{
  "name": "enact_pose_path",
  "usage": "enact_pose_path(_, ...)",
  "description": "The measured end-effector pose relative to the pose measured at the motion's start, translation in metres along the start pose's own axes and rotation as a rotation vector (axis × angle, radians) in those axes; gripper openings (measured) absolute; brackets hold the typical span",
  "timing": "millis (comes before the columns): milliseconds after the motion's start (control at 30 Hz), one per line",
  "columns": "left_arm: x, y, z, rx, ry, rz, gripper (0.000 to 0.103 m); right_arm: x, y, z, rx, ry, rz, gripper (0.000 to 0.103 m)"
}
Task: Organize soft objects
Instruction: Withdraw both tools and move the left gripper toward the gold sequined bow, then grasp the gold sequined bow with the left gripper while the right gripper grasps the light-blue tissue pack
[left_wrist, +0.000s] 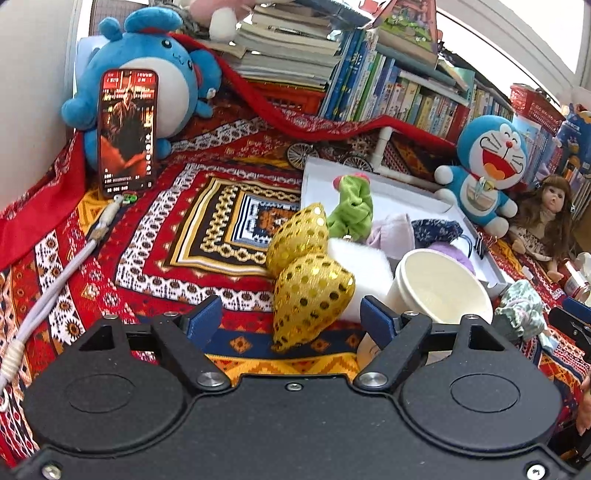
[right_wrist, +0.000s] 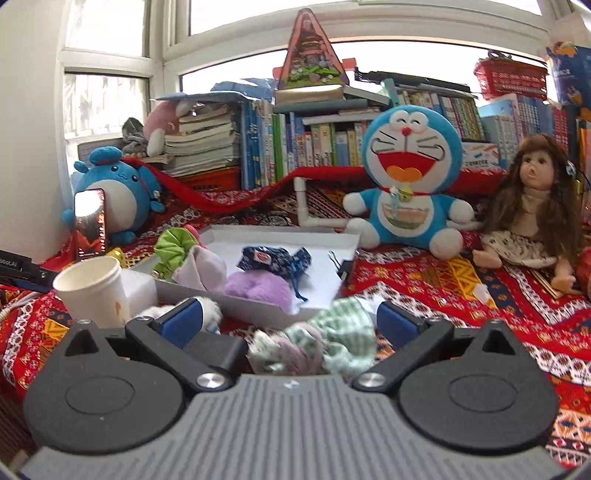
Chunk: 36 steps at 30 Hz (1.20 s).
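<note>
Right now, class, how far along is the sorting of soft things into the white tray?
Done: a navy pouch, a purple plush and a lilac cloth lie in the tray; a green scrunchie sits on its rim. In hand: nothing gripped; the open right gripper brackets a checked scrunchie. Left: that scrunchie and the gold sequin piece before the open left gripper.

Left gripper (left_wrist: 290, 319): jaws spread wide, blue pads facing each other, nothing clamped, held low and level. Right gripper (right_wrist: 290, 319): jaws likewise wide apart, blue pads (right_wrist: 397, 326) angled inward, pointed forward, gripping nothing.
</note>
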<state>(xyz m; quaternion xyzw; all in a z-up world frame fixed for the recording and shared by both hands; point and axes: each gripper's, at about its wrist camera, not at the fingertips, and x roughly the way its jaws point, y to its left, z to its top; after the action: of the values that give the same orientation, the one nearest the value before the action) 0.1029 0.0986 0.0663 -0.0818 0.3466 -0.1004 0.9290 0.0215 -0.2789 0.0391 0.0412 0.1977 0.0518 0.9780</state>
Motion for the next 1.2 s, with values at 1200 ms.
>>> enact_pose_path(1200, 0.008, 0.01, -0.002, -0.042, -0.09, 0.215, 0.066, -0.003, -0.04, -0.043, 0.064, 0.086, -0.201, 0.103)
